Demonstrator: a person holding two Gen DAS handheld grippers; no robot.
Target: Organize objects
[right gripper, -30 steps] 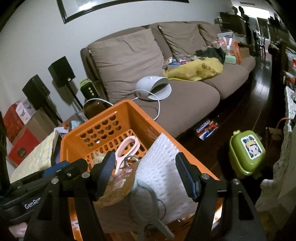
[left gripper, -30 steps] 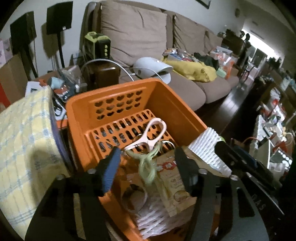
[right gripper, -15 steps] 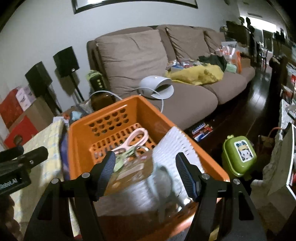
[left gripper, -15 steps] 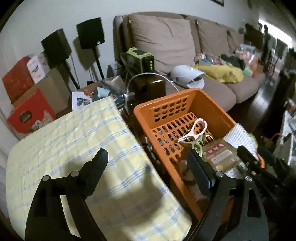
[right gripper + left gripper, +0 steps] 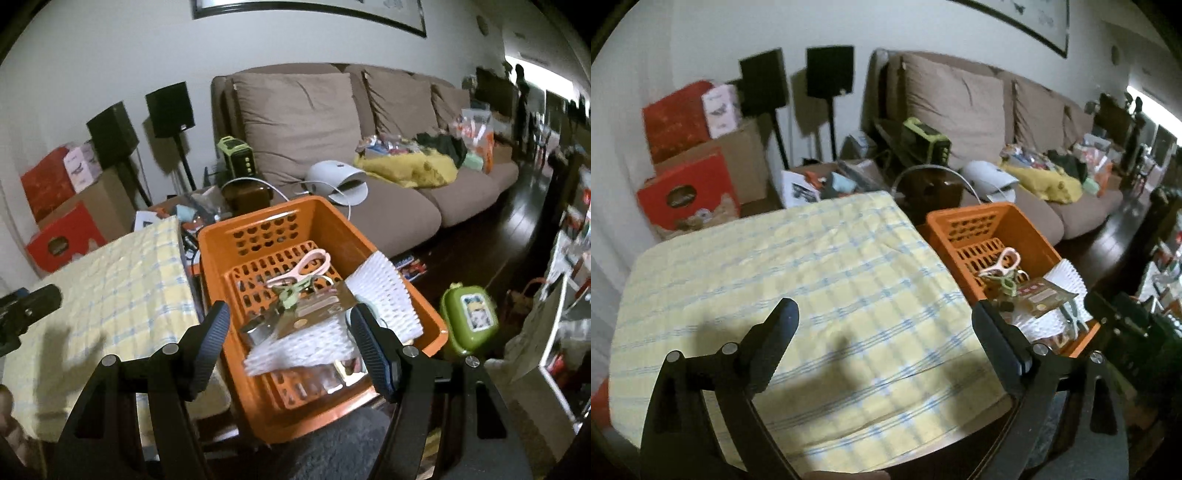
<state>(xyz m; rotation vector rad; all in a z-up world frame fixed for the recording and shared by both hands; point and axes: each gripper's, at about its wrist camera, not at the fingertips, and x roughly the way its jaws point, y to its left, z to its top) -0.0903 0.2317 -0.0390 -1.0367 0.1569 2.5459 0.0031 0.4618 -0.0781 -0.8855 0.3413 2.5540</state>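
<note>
I'm working in a dim, indoor room; the brightest light comes from an overexposed opening (image 5: 1152,107) at the far right. Something overhead throws soft gripper shadows onto the yellow checked cloth (image 5: 798,280). Both fisheye views bend hard at the edges and vignette to black corners. The cloth and the orange basket (image 5: 325,218) look slightly smeared, probably motion blur.

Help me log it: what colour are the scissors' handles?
Pale pink scissors, clearest in the right wrist view.
</note>
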